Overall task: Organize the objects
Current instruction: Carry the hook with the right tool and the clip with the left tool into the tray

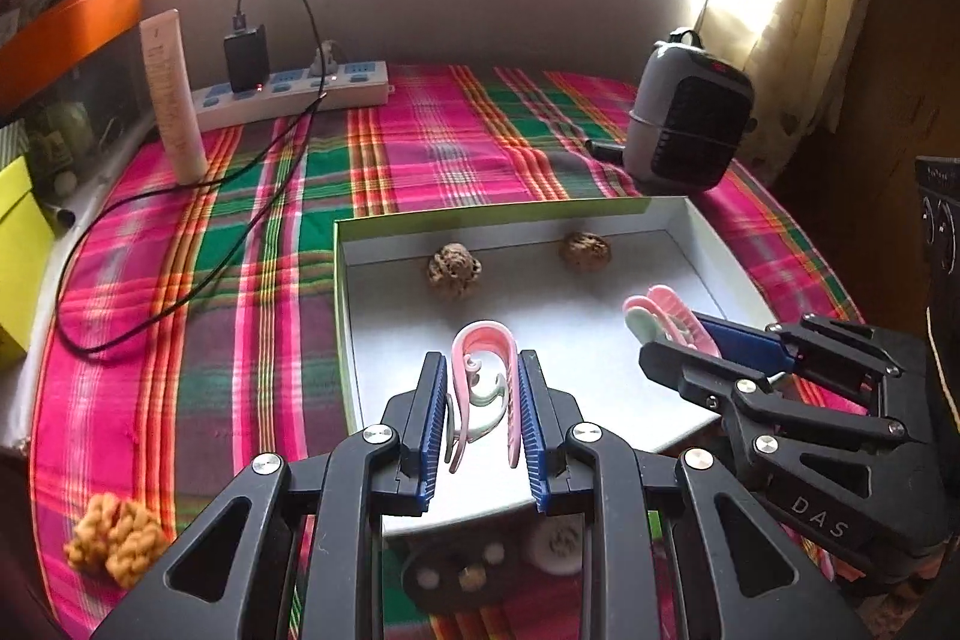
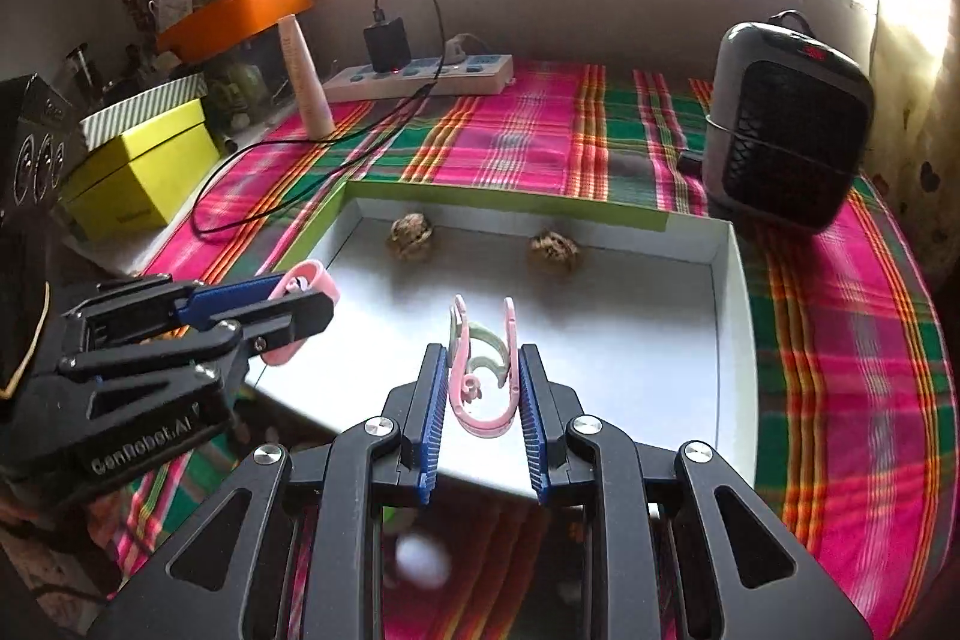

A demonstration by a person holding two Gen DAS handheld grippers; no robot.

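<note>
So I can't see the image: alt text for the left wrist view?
The left gripper holds a pink hair claw clip above a white open box containing two walnuts; the right gripper holds another clip.

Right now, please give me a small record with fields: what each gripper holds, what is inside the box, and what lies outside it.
left gripper: shut on a pink hair clip
right gripper: shut on a second pink hair clip
white box: two walnuts near the far wall
outside the box: orange walnut on the plaid cloth
</note>
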